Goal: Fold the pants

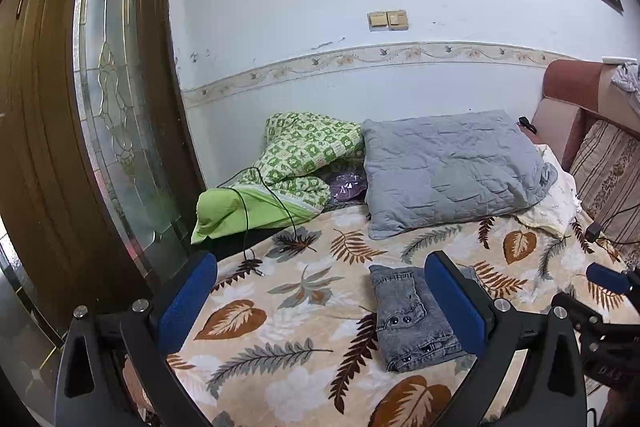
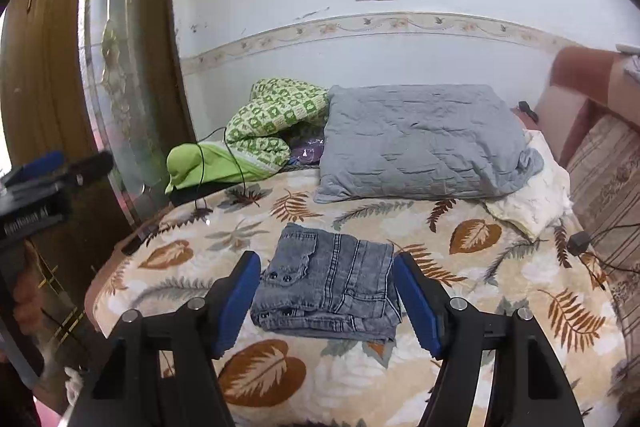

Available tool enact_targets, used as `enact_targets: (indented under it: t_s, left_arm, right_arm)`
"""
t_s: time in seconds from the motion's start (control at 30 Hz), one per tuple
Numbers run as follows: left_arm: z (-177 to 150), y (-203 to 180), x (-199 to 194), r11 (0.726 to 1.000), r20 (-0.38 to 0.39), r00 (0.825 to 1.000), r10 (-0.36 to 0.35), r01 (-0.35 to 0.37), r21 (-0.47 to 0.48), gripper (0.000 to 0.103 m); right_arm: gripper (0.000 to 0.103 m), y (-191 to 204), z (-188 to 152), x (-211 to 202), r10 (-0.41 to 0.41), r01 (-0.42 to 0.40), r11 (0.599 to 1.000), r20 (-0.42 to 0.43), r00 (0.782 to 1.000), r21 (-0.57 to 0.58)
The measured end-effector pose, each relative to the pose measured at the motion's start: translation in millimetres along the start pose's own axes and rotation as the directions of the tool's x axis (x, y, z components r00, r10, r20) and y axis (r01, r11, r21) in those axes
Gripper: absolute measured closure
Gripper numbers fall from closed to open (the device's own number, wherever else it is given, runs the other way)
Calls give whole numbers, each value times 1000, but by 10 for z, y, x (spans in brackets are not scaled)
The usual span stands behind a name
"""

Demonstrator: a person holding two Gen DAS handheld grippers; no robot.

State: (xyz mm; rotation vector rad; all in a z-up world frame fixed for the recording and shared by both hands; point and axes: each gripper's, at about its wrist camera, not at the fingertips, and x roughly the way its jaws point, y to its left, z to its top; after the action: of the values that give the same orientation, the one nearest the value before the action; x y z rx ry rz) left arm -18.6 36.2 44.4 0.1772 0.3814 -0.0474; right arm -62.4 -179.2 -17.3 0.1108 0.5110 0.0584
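We judge the folding done: the pants point(image 2: 328, 283) lie in a compact stack on the bed point(image 2: 500, 267), at twelve o'clock from our right gripper point(image 2: 326, 301), and both it and the left gripper point(image 1: 320, 301) hold their jaws wide and empty.

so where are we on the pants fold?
Looks done: the grey denim pants lie in a compact folded stack on the leaf-print bedspread. In hand: nothing; the left gripper and right gripper are open, clear of the fabric. Left: nothing visible.

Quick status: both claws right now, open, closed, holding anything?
Left claw: open, holding nothing; the folded jeans lie on the bed beyond it.
Right claw: open, holding nothing; the jeans lie beyond its fingers, untouched.
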Motion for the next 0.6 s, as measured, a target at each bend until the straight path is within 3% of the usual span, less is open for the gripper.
enact_targets:
  t_s: [0.23, 0.6]
  left_arm:
    - [-58, 55, 72, 1000, -41, 999, -23, 22, -21, 0]
    - [-77, 183, 52, 999, -24, 1000, 7, -8, -35, 0]
  right_arm:
    - [31, -25, -81, 116, -3, 3, 1000, -34, 999, -9]
    - [31, 73, -21, 189, 14, -15, 999, -25, 1000, -42]
